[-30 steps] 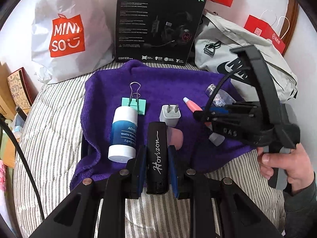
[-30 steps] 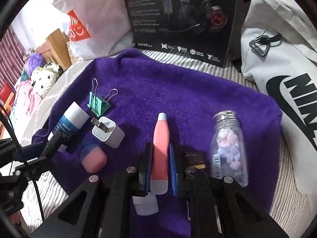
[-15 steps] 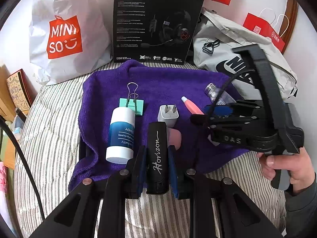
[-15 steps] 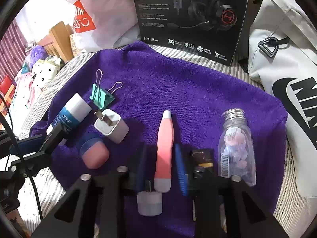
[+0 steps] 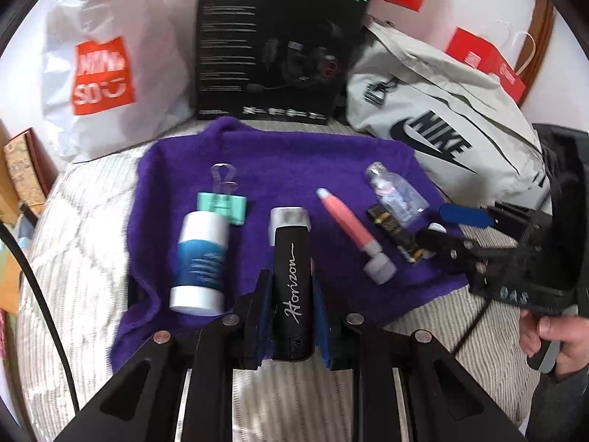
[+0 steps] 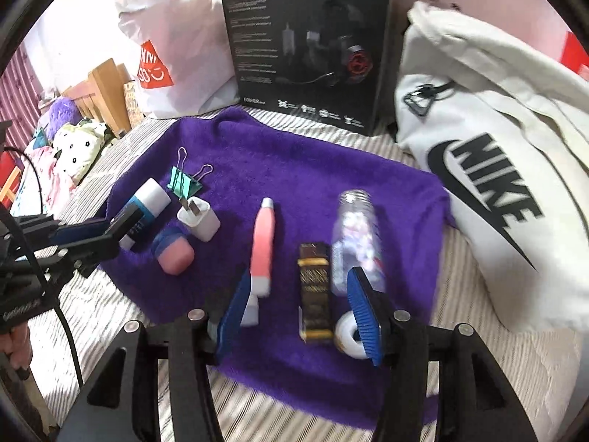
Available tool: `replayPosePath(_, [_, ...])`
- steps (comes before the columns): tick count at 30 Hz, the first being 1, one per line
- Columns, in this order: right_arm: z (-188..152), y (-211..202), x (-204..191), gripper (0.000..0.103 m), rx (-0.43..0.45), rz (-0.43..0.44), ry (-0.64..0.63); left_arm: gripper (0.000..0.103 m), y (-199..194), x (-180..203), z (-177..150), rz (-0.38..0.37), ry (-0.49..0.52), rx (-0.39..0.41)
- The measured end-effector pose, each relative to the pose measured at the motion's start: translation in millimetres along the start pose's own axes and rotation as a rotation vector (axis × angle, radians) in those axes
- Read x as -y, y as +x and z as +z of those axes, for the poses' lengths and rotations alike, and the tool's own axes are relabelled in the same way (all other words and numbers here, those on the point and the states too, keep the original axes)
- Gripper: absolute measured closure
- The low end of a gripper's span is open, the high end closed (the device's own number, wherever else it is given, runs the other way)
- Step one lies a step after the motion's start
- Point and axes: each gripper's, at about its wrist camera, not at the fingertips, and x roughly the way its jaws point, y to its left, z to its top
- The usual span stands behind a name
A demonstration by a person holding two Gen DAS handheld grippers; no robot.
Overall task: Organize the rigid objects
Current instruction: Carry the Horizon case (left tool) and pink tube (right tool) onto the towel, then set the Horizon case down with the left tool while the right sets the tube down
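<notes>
Striped bedding [image 6: 497, 364] carries a purple towel [image 6: 313, 169] across mid-frame in both views; bags and a black box stand along the top. Right gripper [image 6: 298, 305], low centre of its view, has just been opening: its blue pads now stand apart and the pink tube [image 6: 263, 243], clamped a second ago, lies free on the towel beside the left pad; that piece looks placed. Left gripper [image 5: 292, 316], bottom centre of its view, stays clamped on the black stick [image 5: 291, 283], likely next to be set down.

Left gripper [image 5: 292, 316] clamped on black case [image 5: 292, 280]; right gripper [image 6: 298, 309] just opening, nothing pressed between pads.
</notes>
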Motion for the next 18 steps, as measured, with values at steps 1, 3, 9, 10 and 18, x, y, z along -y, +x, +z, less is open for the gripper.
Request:
replayPosePath(1, [-5.0,-3.0,2.6,0.048,-0.004,0.003,0.004,0.082,2.9,6.1,0.4,0.0,0.009,-0.001])
replayPosePath(3, [-14.9,-9.2,7.4,0.048,-0.002,-0.003,0.01,0.082,8.4,15.5,1.2,-0.017,0.017,-0.009])
replayPosePath(9, [-32.5,-24.4,17.9,0.048,0.02,0.015,0.027,0.082,28.2,39.1,8.7,-0.01,0.03,-0.034])
replayPosePath(10, [-34.3,-26.0,18.4,0.048,0.023,0.015,0.026,0.082,31.7,41.0,9.7,-0.004,0.031,-0.039])
replayPosePath(18, [-42.4,-35.6,17.2,0.048,0.047,0.051,0.006,0.082,59.6,42.5,9.9,0.082,0.008,-0.068])
